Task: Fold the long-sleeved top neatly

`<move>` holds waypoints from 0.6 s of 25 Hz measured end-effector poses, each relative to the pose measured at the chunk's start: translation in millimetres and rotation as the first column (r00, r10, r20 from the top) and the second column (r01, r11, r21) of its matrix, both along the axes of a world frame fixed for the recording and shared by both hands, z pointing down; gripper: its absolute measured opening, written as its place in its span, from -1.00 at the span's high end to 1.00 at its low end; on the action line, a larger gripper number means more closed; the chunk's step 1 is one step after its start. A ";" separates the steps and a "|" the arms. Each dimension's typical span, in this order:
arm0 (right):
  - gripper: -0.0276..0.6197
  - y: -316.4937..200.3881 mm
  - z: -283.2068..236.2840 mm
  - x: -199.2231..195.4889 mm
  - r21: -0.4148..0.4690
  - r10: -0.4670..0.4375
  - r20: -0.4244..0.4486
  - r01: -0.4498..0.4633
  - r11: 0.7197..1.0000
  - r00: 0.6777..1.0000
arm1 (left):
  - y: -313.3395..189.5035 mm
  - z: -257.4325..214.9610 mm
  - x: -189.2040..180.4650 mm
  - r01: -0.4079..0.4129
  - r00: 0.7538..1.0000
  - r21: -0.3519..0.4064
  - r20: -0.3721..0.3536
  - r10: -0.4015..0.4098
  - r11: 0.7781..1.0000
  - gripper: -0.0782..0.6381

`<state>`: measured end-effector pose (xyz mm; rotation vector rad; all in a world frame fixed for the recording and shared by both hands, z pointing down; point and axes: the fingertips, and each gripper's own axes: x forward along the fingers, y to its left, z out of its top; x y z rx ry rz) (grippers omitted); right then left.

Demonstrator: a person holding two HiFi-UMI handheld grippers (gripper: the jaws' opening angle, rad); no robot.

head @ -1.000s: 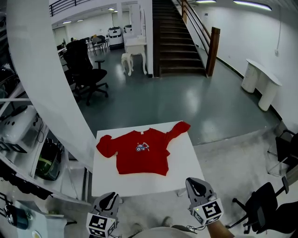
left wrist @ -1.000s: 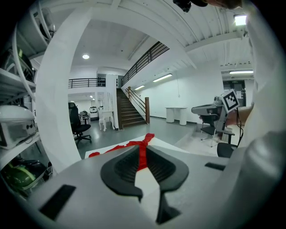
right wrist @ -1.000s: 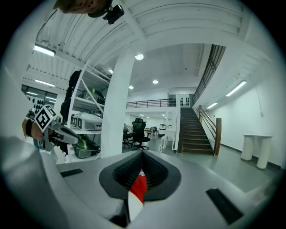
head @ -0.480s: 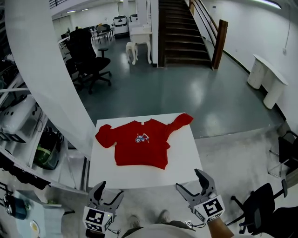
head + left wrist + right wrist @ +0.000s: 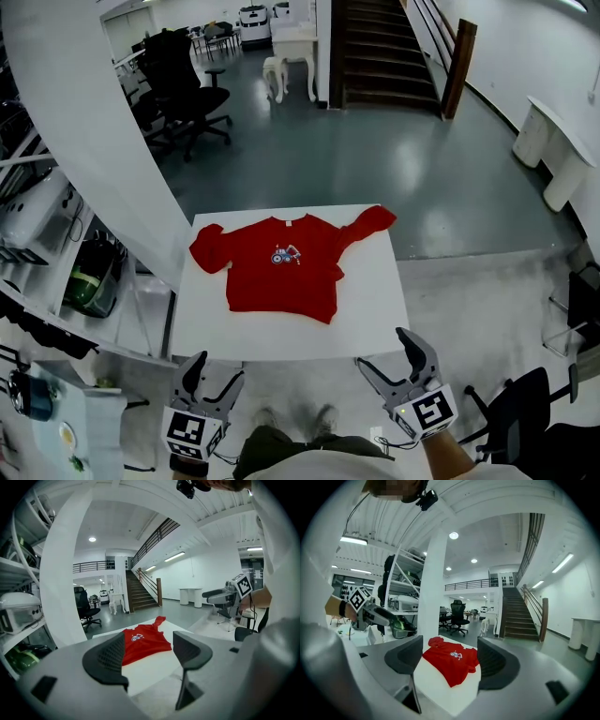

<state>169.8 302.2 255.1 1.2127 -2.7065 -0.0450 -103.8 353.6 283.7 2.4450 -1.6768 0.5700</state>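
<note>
The left gripper's 2 jaws have just opened and stand wide apart, gripping nothing. Beyond them a red top lies flat on a white table. Farther off are a black chair and stairs.

The top is soft, matt red cloth with a small printed picture on the chest. The desk under it is smooth, matt white. The floor is grey and glossy, mirroring the lights. The left gripper and right gripper have matt dark plastic fingers, finely ribbed inside.
</note>
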 end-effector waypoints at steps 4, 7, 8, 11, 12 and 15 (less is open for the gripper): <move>-0.24 -7.0 9.3 -0.9 -0.017 -0.003 -0.006 0.003 1.000 1.000 | -3.1 11.9 -1.7 -0.004 1.000 -0.020 -0.005 0.004 1.000 -0.12; -0.24 -14.9 17.5 -6.3 -0.030 0.002 -0.011 -0.003 1.000 1.000 | -14.5 20.9 -8.2 -0.014 1.000 -0.027 -0.009 0.014 1.000 -0.12; -0.24 -17.9 19.6 -9.1 -0.033 0.005 -0.015 -0.006 0.999 1.000 | -19.5 23.2 -10.9 -0.020 1.000 -0.027 -0.013 0.020 0.999 -0.12; -0.24 -27.6 23.8 -19.6 -0.042 0.022 -0.022 -0.022 0.999 1.000 | -34.9 30.4 -20.1 -0.043 0.999 -0.032 -0.018 0.043 0.999 -0.12; -0.24 -30.8 24.9 -23.3 -0.045 0.029 -0.025 -0.031 0.999 0.999 | -39.8 32.9 -23.4 -0.053 0.998 -0.038 -0.018 0.053 0.998 -0.12; -0.24 -39.3 28.6 -34.9 -0.057 0.056 -0.042 -0.058 0.997 0.998 | -54.2 39.7 -34.4 -0.085 0.996 -0.058 -0.025 0.084 0.995 -0.12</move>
